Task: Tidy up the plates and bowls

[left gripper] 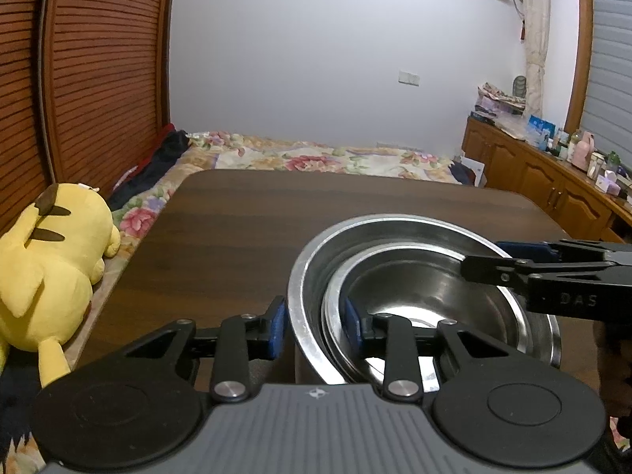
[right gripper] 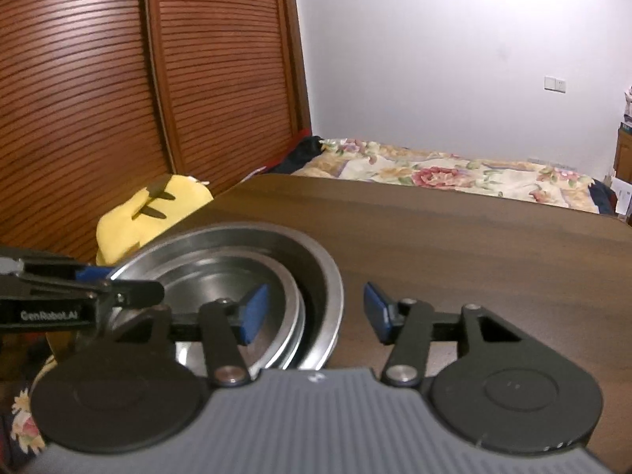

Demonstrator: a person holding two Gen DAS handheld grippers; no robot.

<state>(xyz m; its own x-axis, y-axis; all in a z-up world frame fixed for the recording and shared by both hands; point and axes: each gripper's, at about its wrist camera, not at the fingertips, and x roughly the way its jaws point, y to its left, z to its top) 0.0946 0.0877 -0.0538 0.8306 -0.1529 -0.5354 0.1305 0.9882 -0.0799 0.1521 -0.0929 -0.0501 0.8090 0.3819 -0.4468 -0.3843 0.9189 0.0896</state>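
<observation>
A large steel bowl (left gripper: 304, 276) stands on the dark wooden table (left gripper: 237, 221), with a smaller steel bowl (left gripper: 434, 292) nested inside it. My left gripper (left gripper: 314, 326) is open and straddles the left rims of both bowls, one blue pad outside and one inside. My right gripper (right gripper: 316, 314) is open and straddles the right rims of the large bowl (right gripper: 328, 276) and the small bowl (right gripper: 221, 276). The right gripper shows at the right of the left wrist view (left gripper: 553, 272); the left gripper shows at the left of the right wrist view (right gripper: 79, 296).
A yellow plush toy (left gripper: 51, 268) lies off the table's left edge on a floral bed (left gripper: 316, 158). Slatted wooden wardrobe doors (left gripper: 98, 79) stand at left. A wooden cabinet (left gripper: 545, 181) with bottles runs along the right wall.
</observation>
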